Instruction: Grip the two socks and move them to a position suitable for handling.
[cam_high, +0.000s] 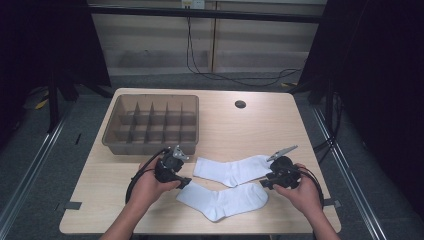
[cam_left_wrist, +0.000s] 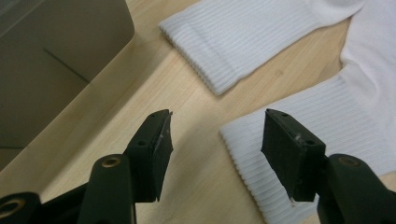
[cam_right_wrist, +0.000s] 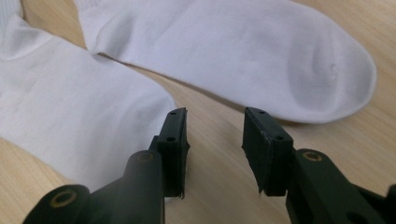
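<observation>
Setting: I hold a gripper in each hand over a pale wooden tabletop (cam_high: 250, 127).
Socks: two white socks lie flat near the tabletop's front edge, the near sock (cam_high: 225, 200) touching the far sock (cam_high: 232, 169) about the middle.
Left gripper (cam_left_wrist: 215, 140): my fingers (cam_left_wrist: 156, 144) are spread wide and hold nothing; they hover at the ribbed cuff of the near sock.
Right gripper (cam_right_wrist: 215, 140): my fingers are partly open and empty, poised above bare wood between the two sock toes.
Tray: a brown divided tray (cam_high: 152, 145) sits at the back-left corner.
</observation>
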